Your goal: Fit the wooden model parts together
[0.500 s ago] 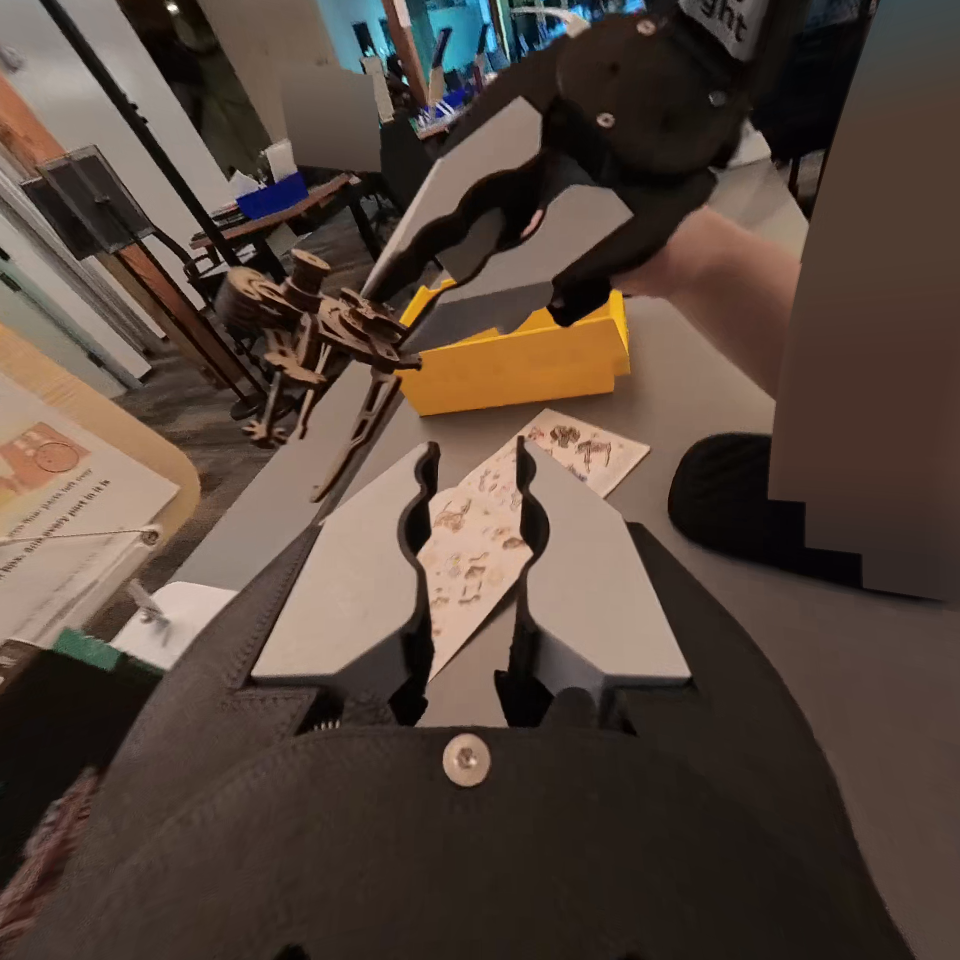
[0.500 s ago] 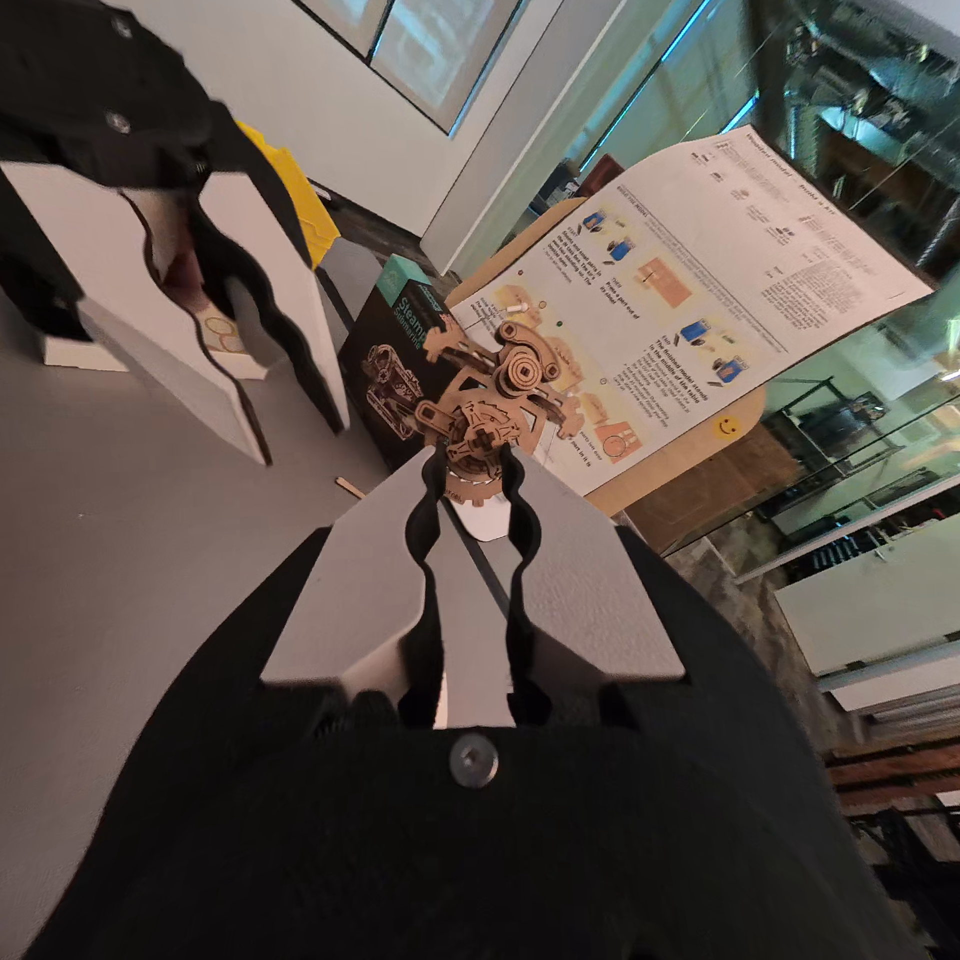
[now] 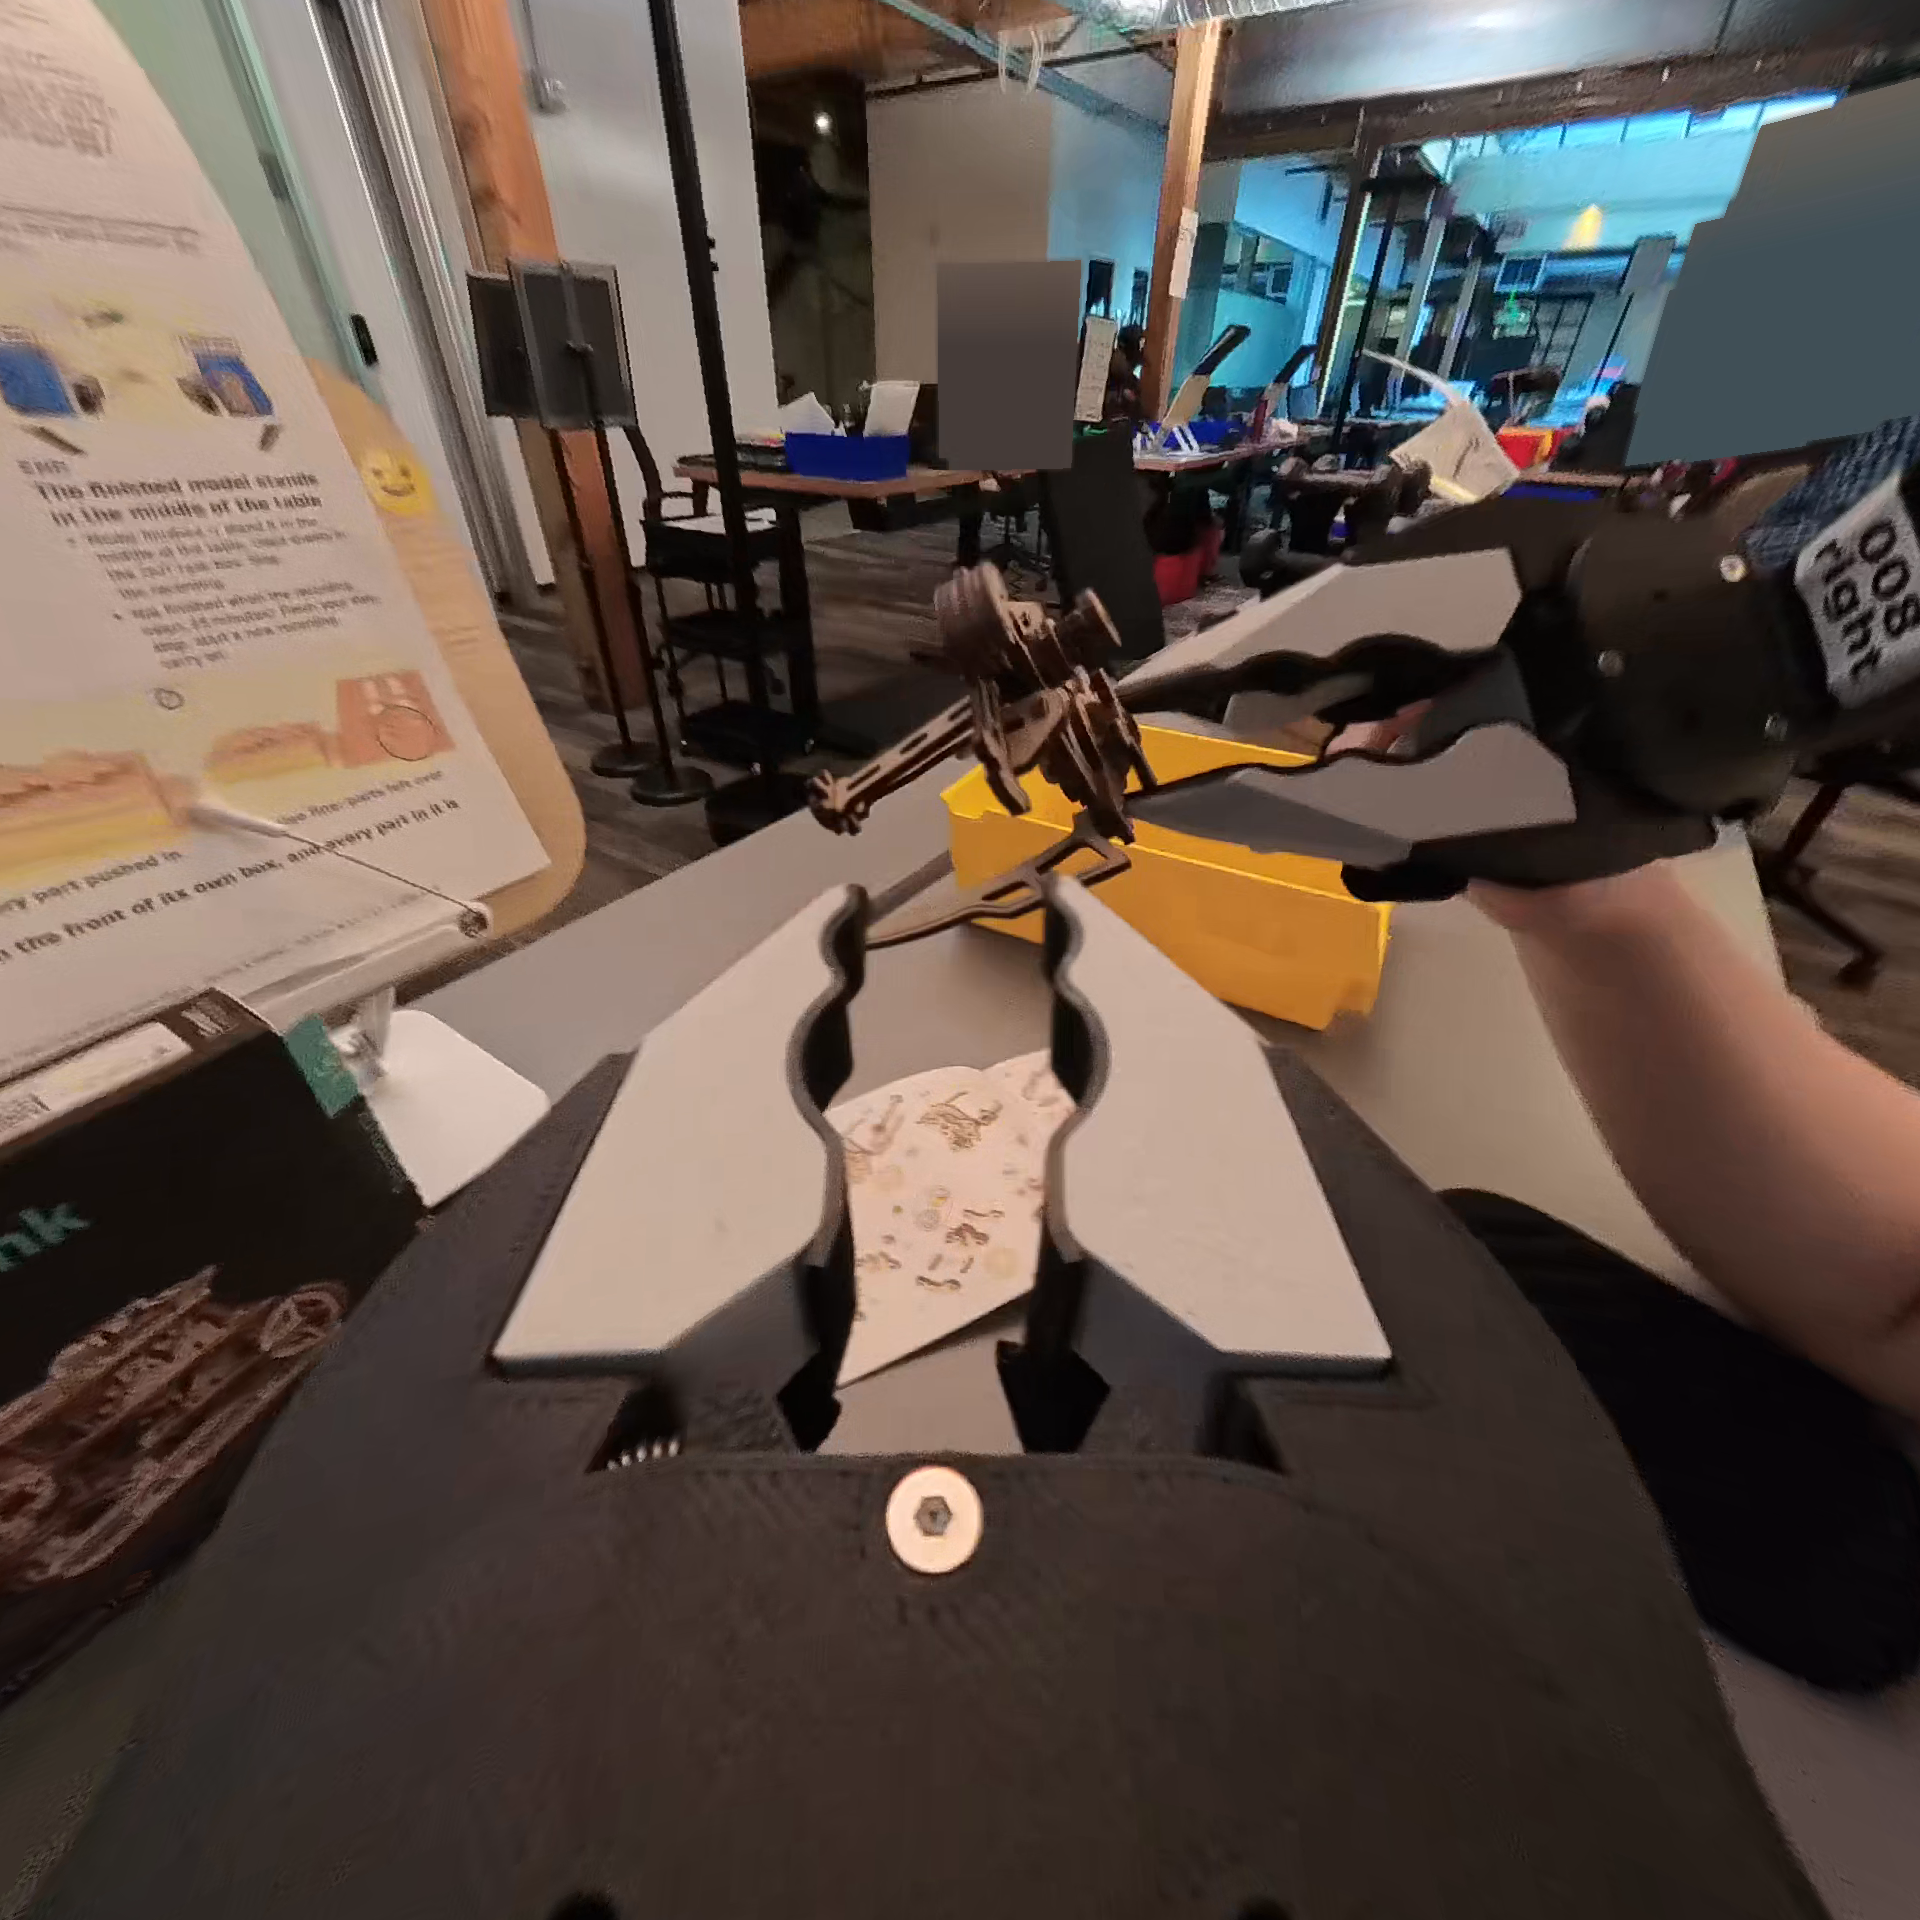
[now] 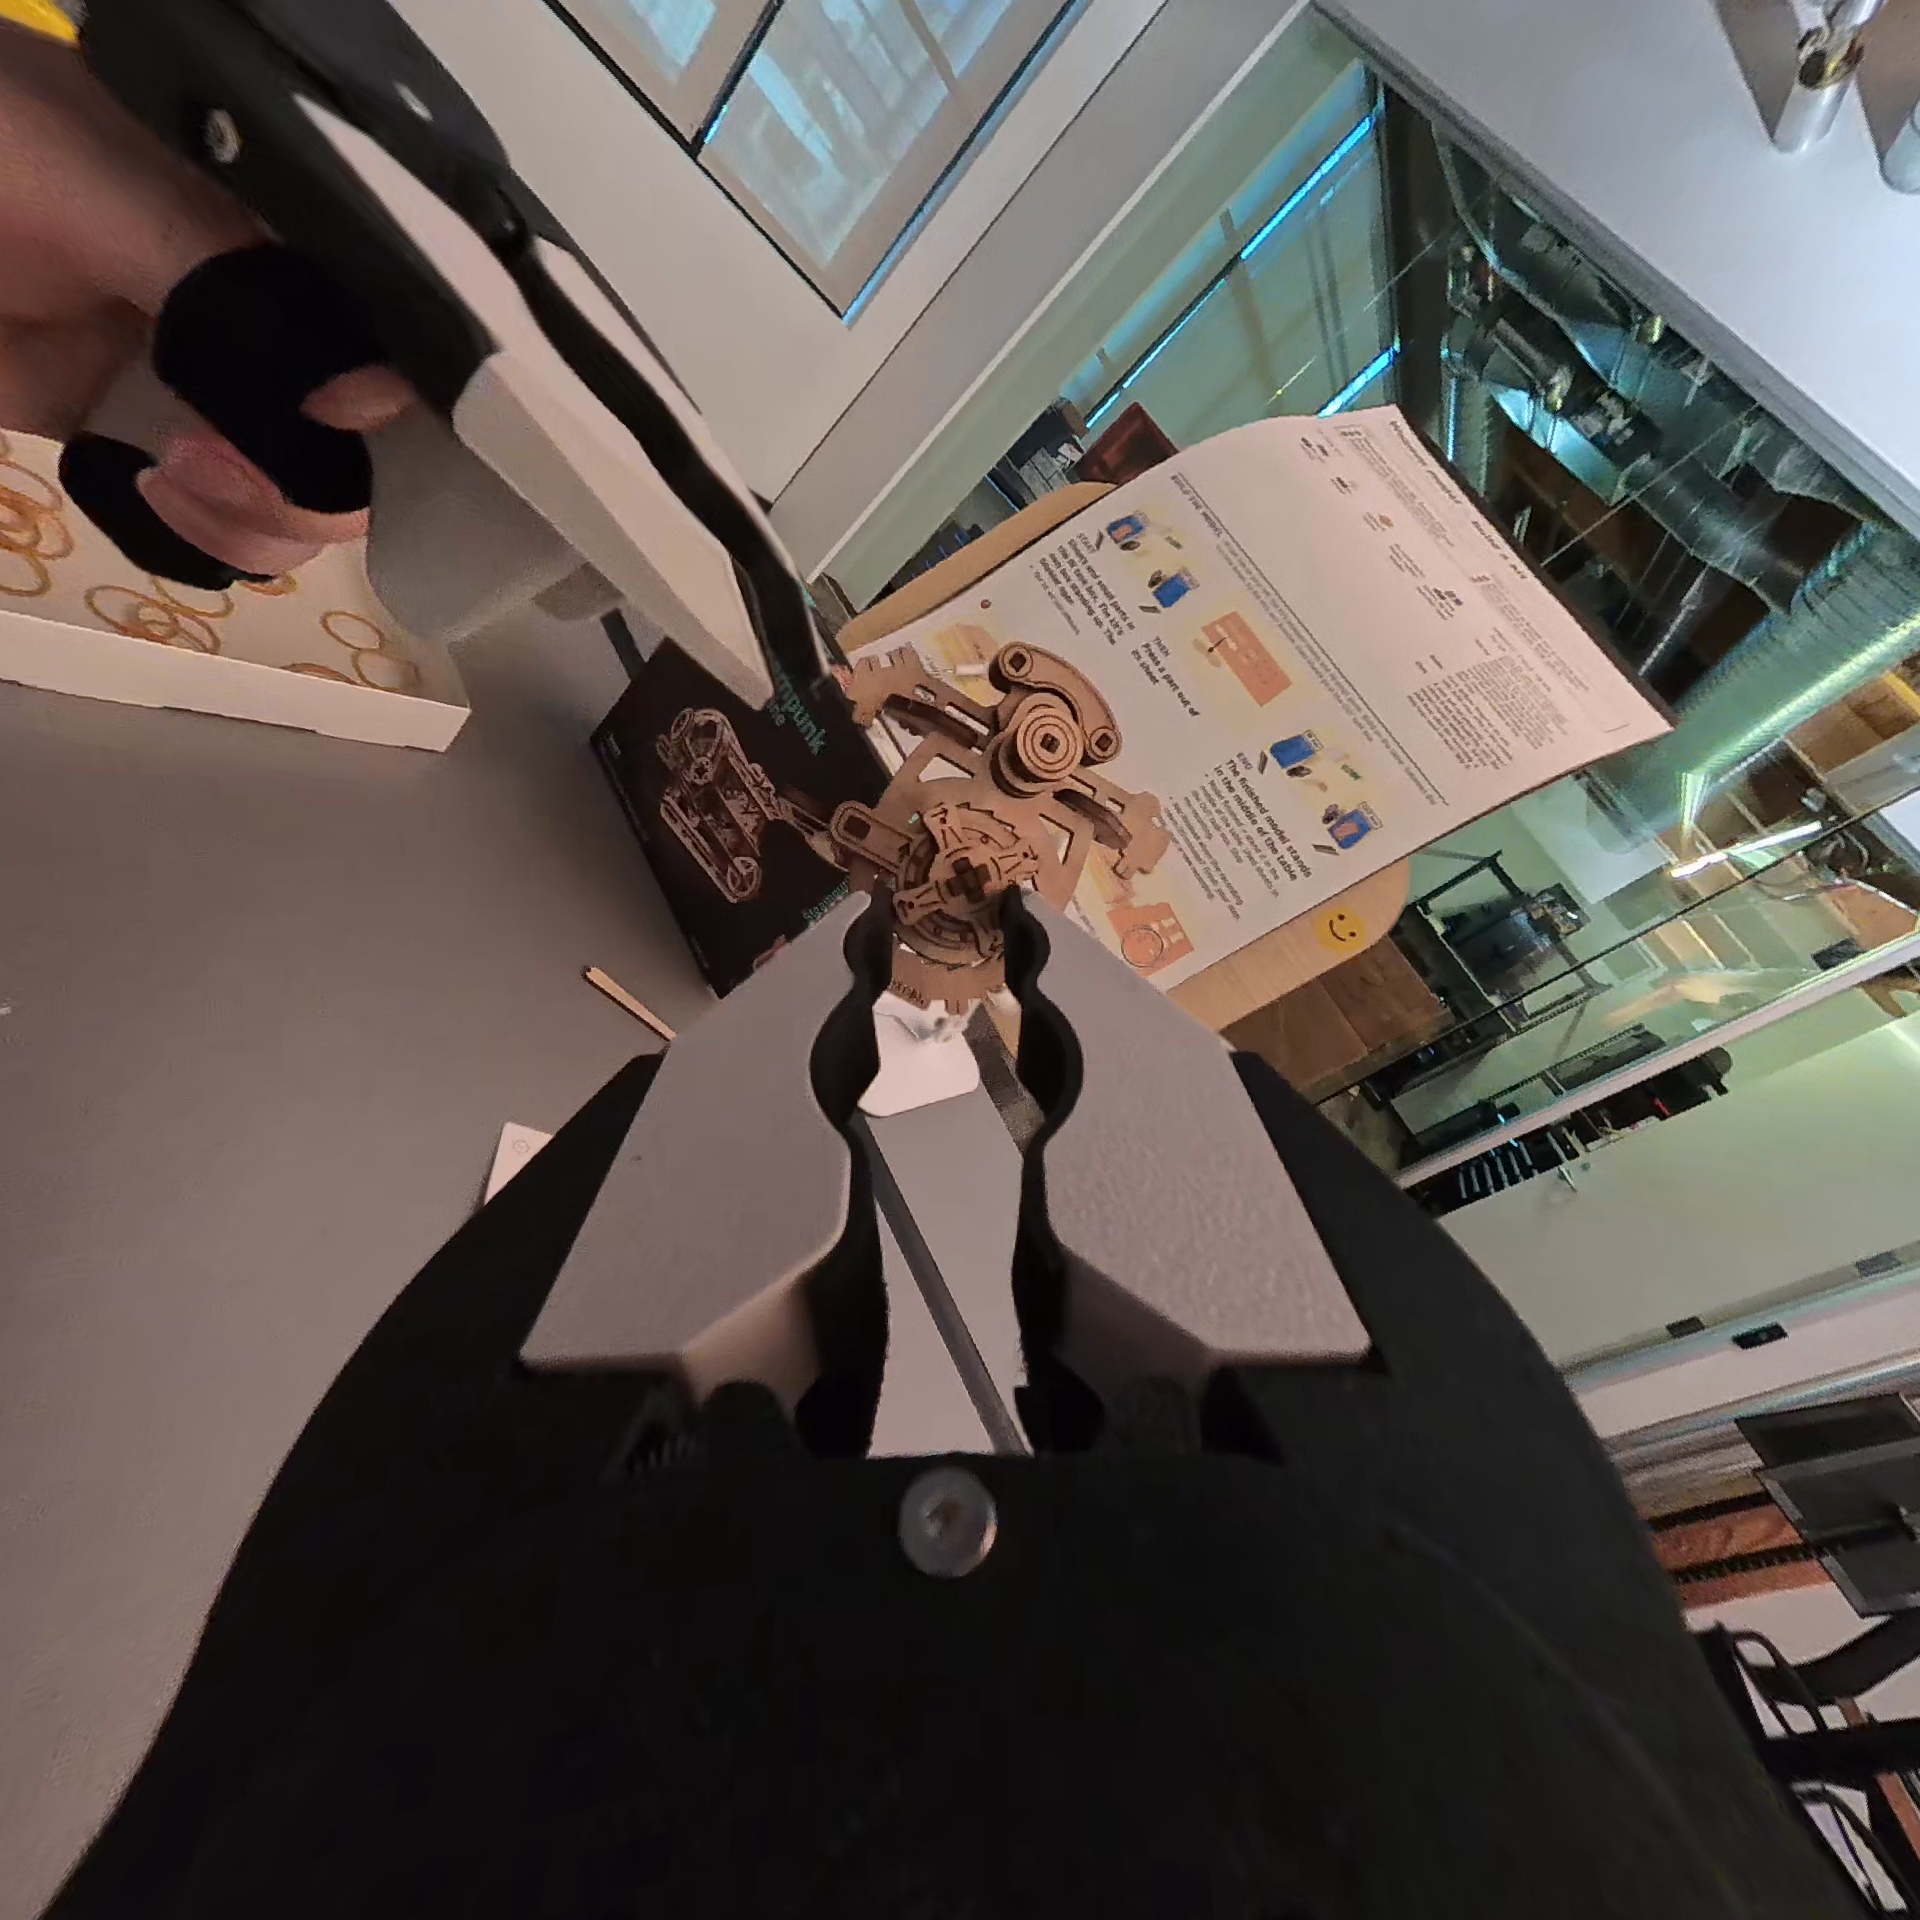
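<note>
The right gripper [image 4: 943,914] grasps between its grey wavy fingers [image 4: 727,1174] a brown laser-cut wooden model [image 4: 987,821] of gears and slotted arms, held in the air above the grey matte surface [image 4: 260,987]. The left gripper [image 3: 951,904] is released, its fingers apart and empty, just below the model. Behind stand a yellow plastic bin [image 3: 1195,914], a dark printed box [image 4: 717,790] and a white instruction sheet [image 4: 1299,665].

Bare grey table [image 4: 260,987] leftward; dark box [image 4: 717,800] and instruction sheet [image 4: 1299,665] blocking beyond wooden model [image 4: 977,831].

Yellow bin [image 3: 1195,914] on grey table [image 3: 644,997]; instruction poster [image 4: 1351,665] upright behind.
</note>
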A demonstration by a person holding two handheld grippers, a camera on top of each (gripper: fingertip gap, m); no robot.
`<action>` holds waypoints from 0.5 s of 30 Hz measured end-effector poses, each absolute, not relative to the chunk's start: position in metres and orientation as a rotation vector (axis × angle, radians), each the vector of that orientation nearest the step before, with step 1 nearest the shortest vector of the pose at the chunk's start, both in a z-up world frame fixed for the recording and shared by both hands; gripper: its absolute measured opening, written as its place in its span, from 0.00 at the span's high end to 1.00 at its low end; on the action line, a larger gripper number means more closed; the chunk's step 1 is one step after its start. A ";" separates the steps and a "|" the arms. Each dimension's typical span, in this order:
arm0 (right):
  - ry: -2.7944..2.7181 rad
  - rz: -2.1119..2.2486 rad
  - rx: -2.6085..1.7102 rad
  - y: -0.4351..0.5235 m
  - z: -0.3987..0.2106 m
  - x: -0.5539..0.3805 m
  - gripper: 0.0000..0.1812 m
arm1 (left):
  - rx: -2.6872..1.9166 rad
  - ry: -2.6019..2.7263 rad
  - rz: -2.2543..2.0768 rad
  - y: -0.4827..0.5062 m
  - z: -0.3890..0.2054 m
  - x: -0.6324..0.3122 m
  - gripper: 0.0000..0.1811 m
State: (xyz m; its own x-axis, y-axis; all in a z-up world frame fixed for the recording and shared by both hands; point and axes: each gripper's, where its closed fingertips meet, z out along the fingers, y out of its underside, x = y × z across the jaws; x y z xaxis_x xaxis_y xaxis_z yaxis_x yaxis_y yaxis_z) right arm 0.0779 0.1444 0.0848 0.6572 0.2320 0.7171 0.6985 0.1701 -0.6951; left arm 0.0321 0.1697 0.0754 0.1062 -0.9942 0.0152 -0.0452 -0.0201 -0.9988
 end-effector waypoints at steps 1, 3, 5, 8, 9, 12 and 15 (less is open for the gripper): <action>-0.855 -0.395 -1.394 0.145 0.084 0.076 0.90 | -1.334 1.161 -1.160 0.168 0.073 0.034 0.77; -0.861 -0.423 -1.372 0.145 0.084 0.073 0.90 | -1.416 1.199 -1.269 0.160 0.063 0.040 0.67; -0.878 -0.440 -1.359 0.145 0.084 0.070 0.89 | -1.464 1.195 -1.386 0.155 0.058 0.044 0.63; -0.876 -0.444 -1.339 0.145 0.084 0.066 0.89 | -1.457 1.194 -1.467 0.152 0.056 0.048 0.65; -0.883 -0.444 -1.332 0.145 0.084 0.065 0.89 | -1.454 1.210 -1.443 0.152 0.053 0.050 0.66; -0.905 -0.466 -1.317 0.146 0.082 0.063 0.89 | -1.426 1.232 -1.362 0.155 0.049 0.051 0.67; -0.924 -0.496 -1.310 0.147 0.078 0.063 0.89 | -1.406 1.213 -1.339 0.158 0.053 0.050 0.69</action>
